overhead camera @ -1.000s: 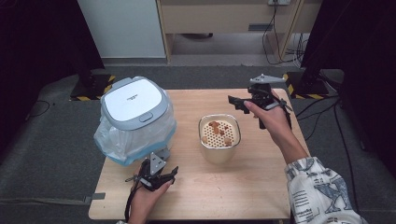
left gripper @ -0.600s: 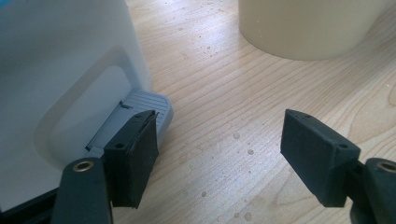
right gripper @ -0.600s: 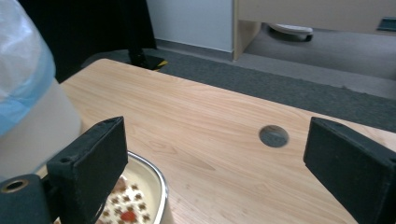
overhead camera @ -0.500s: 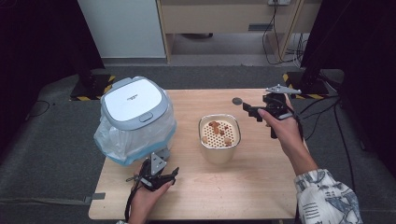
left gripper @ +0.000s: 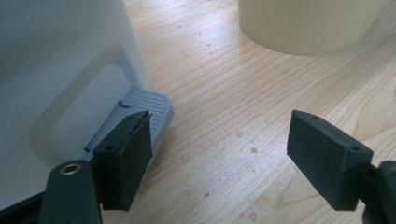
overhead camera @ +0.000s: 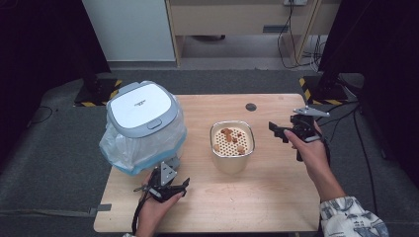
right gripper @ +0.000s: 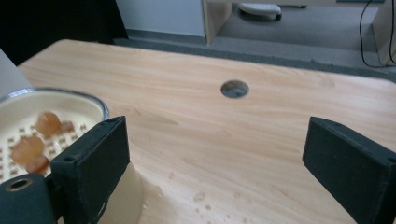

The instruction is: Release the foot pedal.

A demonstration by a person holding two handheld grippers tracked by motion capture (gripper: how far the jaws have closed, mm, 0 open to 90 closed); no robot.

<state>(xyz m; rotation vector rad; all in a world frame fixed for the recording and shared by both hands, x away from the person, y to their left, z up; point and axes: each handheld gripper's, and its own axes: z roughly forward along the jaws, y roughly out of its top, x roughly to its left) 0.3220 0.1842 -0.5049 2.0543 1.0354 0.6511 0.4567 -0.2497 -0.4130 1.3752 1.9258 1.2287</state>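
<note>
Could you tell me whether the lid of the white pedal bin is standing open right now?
No, in the high view the lid lies flat and closed on top of the pedal bin.

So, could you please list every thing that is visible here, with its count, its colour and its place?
table: one, light wood, centre of the high view.
pedal bin: one, white with a grey lid, on the left part of the table.
bin liner: one, clear bluish plastic, bulging out under the lid.
bin pedal: one, grey, at the bin's foot, right beside the left gripper's jaw.
strainer tub: one, cream with a perforated insert, middle of the table.
food pieces: a few, orange-brown, on the insert.
cable hole: one, dark, far edge of the table.
left gripper: one, black, near edge by the bin, jaws open, just been opening, nothing between them.
right gripper: one, black, right of the tub, open, empty.
</note>
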